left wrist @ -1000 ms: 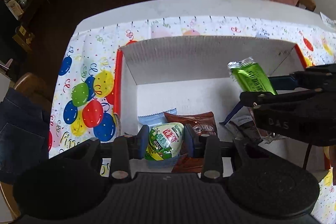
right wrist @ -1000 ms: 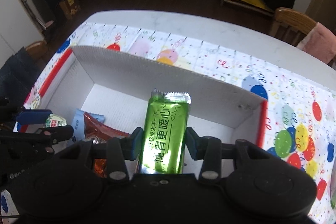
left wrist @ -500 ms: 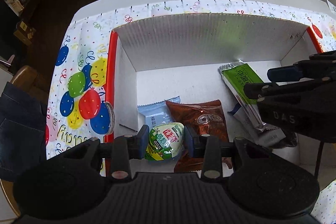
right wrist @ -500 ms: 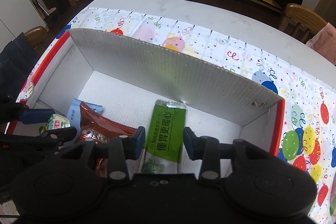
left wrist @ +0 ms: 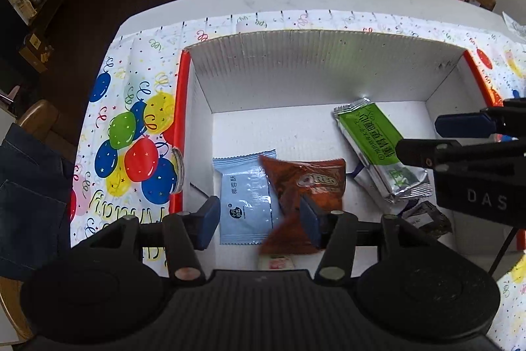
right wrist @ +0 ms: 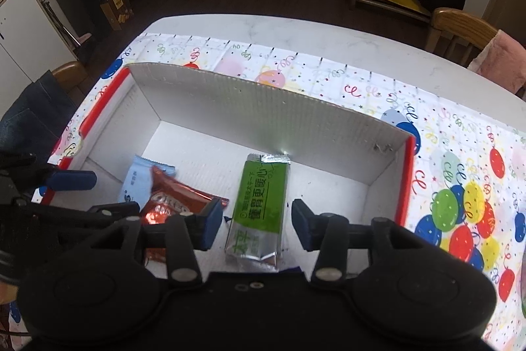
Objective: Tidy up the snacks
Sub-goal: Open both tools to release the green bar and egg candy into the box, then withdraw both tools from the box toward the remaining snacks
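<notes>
Glossy foil green packet lies in a matt corrugated cardboard box.

Green packet, pale blue packet, red-brown packet, balloon-patterned tablecloth

Green packet, Oreo pack flat in box.

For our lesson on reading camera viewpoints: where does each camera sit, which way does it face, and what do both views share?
Left wrist: sits on the left claw, looking steeply down into the white box; own jaws opening, nothing gripped; right claw at right edge.
Right wrist: sits on the right claw, looking steeply down; own jaws opening, straddling the green packet without pressing; left claw at left.
Shared: box, green packet, Oreo pack, light blue packet, balloon tablecloth.
</notes>
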### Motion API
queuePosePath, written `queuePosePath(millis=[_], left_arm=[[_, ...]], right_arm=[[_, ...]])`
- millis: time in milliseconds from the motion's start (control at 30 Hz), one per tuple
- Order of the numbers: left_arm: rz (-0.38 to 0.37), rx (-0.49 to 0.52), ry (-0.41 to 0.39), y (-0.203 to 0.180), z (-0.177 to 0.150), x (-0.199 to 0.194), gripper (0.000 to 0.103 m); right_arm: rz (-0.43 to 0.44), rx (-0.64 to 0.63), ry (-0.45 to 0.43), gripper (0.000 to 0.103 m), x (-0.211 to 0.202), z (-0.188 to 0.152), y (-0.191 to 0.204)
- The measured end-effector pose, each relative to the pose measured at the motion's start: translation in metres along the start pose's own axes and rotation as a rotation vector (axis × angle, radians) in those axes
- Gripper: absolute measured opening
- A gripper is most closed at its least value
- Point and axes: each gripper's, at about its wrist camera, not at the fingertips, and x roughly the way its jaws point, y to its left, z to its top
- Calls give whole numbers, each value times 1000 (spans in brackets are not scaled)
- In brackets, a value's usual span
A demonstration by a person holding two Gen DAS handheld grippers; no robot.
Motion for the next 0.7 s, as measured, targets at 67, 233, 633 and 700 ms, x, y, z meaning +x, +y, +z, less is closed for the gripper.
queuePosePath(millis=[67, 233, 633, 700], left_arm=[[-8, -5, -13, 1, -2, -6, 52], [-15, -11, -63, 5, -11, -26, 53], [-44, -23, -171, 15, -43, -75, 56], [-50, -22, -190, 16, -50, -83, 56]], right_arm=[[2, 3, -10, 47, -7, -4, 2], [4, 9, -42, 51, -28, -14, 8], [12, 35, -130, 55, -83, -44, 27], [14, 38, -145, 56, -91, -50, 30]])
